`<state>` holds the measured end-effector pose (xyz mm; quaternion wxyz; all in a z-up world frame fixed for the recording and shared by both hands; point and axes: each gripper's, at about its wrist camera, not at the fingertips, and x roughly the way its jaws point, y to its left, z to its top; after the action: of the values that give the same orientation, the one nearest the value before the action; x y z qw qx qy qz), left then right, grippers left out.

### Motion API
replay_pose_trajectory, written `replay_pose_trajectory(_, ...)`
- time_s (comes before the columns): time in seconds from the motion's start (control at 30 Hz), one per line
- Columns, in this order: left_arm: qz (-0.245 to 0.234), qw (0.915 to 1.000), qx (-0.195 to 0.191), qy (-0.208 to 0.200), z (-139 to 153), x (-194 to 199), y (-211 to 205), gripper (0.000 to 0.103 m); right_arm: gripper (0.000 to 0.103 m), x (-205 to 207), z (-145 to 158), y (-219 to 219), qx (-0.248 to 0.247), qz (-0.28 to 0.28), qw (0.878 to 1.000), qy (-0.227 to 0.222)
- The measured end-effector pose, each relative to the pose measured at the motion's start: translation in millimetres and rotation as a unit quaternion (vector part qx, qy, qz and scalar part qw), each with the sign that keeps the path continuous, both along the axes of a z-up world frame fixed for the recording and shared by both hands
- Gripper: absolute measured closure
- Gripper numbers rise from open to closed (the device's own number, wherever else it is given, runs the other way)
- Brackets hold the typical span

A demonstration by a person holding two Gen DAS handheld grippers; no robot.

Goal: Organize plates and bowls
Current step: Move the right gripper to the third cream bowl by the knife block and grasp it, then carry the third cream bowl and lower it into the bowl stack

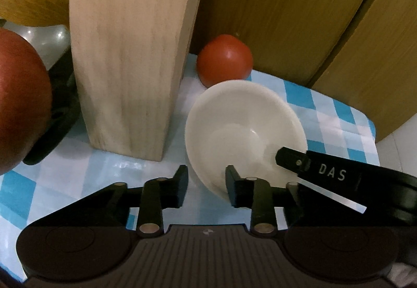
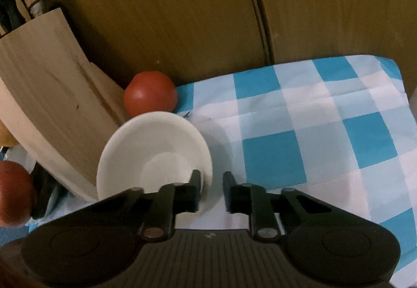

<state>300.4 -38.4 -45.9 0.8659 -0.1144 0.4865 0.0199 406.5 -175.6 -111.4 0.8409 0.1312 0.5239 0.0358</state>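
A small white bowl point(image 1: 245, 126) is tilted up on its edge on the blue checked tablecloth, its inside facing the cameras. My left gripper point(image 1: 207, 183) is open, its fingers straddling the bowl's lower left rim. My right gripper point(image 2: 211, 185) is open around the bowl's point(image 2: 153, 155) right rim; its left finger is in front of the bowl's inside and its right finger is clear of the rim. One right gripper finger point(image 1: 294, 160), marked DAS, shows in the left wrist view against the bowl's right side. I cannot tell whether either gripper's fingers press on the bowl.
A pale wooden knife block point(image 1: 130, 53) point(image 2: 47, 95) stands just left of the bowl. A red tomato point(image 1: 224, 61) point(image 2: 149, 93) lies behind the bowl by the brown wooden wall. A second tomato point(image 1: 18, 110) point(image 2: 13, 191) is at the left. The tablecloth point(image 2: 325, 136) ends at the right.
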Motion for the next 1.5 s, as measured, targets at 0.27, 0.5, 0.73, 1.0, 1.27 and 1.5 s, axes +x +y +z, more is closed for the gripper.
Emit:
replay_pose_trajectory(0.27,-0.014,0.9999,0.008,-0.004,3,-4,-5,0.074,0.093,-8,6,-5,0.020,0.000,1.000,0.003)
replay_pose_trajectory(0.5,-0.029,0.9994,0.007,-0.018,12,-10,-12,0.073,0.093,-20,17,-13,0.025,-0.005,1.000,-0.009)
replay_pose_trajectory(0.73,-0.050,0.9983,0.008,-0.030,22,-20,-26,0.072,0.092,-38,29,-25,0.025,-0.014,0.999,-0.017)
replay_pose_trajectory(1.0,-0.073,0.9965,0.002,-0.040,33,-37,-38,0.070,0.092,-67,51,-39,0.025,-0.022,0.999,-0.031)
replay_pose_trajectory(1.27,-0.114,0.9920,0.002,-0.053,45,-65,-67,0.069,0.092,-112,80,-67,0.026,-0.040,0.998,-0.041)
replay_pose_trajectory(1.5,-0.165,0.9836,0.012,-0.071,57,-107,-98,0.065,0.091,-162,103,-87,0.021,-0.057,0.997,-0.049)
